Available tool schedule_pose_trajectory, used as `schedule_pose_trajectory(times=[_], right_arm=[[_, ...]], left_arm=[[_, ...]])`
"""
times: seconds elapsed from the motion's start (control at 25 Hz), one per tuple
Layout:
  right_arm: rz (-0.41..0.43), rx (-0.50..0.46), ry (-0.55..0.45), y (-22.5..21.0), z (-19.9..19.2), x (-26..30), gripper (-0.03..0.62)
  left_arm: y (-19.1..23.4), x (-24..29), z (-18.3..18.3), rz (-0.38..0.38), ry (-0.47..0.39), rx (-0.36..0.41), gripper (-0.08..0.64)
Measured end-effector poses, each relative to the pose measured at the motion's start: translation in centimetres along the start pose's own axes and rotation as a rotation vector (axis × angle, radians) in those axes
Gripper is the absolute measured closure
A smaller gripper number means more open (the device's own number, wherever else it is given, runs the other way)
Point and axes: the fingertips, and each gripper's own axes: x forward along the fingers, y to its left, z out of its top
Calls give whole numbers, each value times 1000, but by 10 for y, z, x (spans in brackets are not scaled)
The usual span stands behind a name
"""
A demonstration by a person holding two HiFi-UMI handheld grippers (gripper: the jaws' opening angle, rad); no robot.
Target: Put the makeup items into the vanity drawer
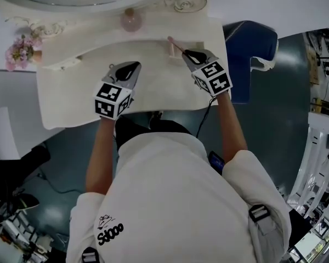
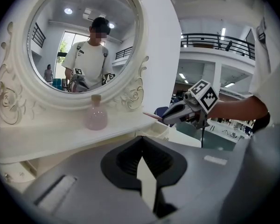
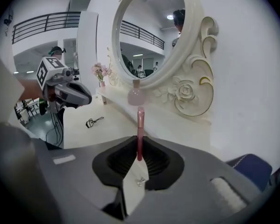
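My right gripper is shut on a slim pink makeup tube, which sticks out past its tips. In the head view the tube hangs over the small open drawer at the right of the white vanity. From the left gripper view, the right gripper and tube hover just above that drawer. My left gripper hangs over the middle of the tabletop, its jaws together and holding nothing. A black eyelash curler lies on the tabletop.
A pink glass bottle stands on the shelf under the oval mirror. Pink flowers sit at the far left. A blue chair stands right of the vanity. Cables trail on the floor.
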Motion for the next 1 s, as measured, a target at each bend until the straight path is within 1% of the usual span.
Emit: schedule_pose_trajectory(times=[0.12,0.2,0.4,0.56,0.84,0.96,1.0], right_arm=[[-7,-63,88,-27,-11,0,552],[-3,-100,156,-36,-22,3,552],[48,-159,293,-41,-49,12,551],[80,-173,383,-45,-65,18,551],[107,-204,436,-54,-68,30,545],[84,-183,443,-61,-67,33,512],[69,-171,435,-64,-65,32,512]], left_arm=[[-1,1,1,-11,8,6,541],[1,1,-1,-7,13,2,541],[4,-1,-5,0,23,-11,541],[4,-2,-5,-8,17,-18,541],[1,-3,-12,-10,36,-11,541],[2,-6,-13,-8,42,-10,541],[3,-8,-13,-5,42,-13,541]])
